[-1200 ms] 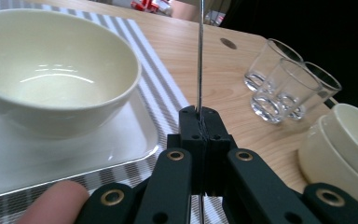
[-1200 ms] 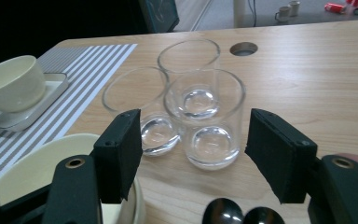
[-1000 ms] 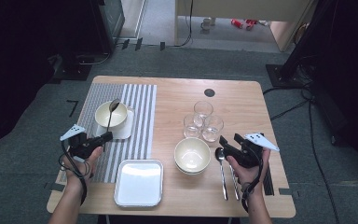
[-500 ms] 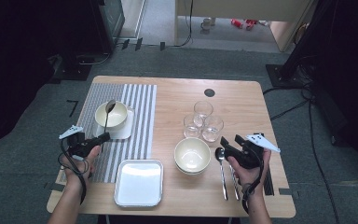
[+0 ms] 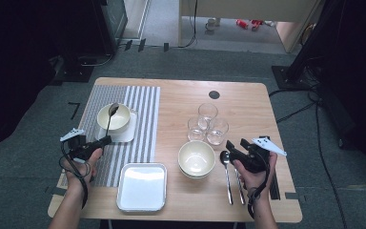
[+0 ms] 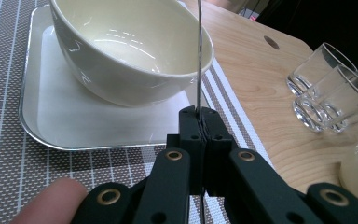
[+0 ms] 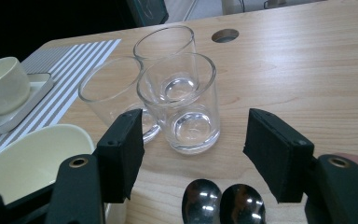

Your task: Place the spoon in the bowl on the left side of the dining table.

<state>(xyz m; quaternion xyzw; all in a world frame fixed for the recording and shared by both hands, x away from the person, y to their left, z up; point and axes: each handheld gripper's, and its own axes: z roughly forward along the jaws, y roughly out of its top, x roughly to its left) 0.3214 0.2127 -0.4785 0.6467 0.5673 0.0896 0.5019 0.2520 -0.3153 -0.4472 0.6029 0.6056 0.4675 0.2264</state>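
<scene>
While we look down from the high view, our left gripper (image 5: 106, 140) clamps the handle end of a spoon (image 5: 110, 119) at the near edge of the striped placemat (image 5: 143, 119). The spoon's long axis runs away from us and slightly rightward, its bowl resting over the cream bowl (image 5: 114, 117) that sits on a small square tray (image 5: 127, 132). Our right gripper (image 5: 231, 148) hovers over two spoons (image 5: 232, 179) lying on the wooden table (image 5: 248, 109), beside stacked bowls (image 5: 197, 158).

Through the left gripper view, our pads (image 6: 191, 135) press together on the thin handle, which rises straight up past the cream bowl's rim.

Through the right gripper view, our pads (image 7: 123, 151) stand apart with nothing between them, facing three drinking glasses (image 7: 182, 100), the two spoon bowls just below.
</scene>
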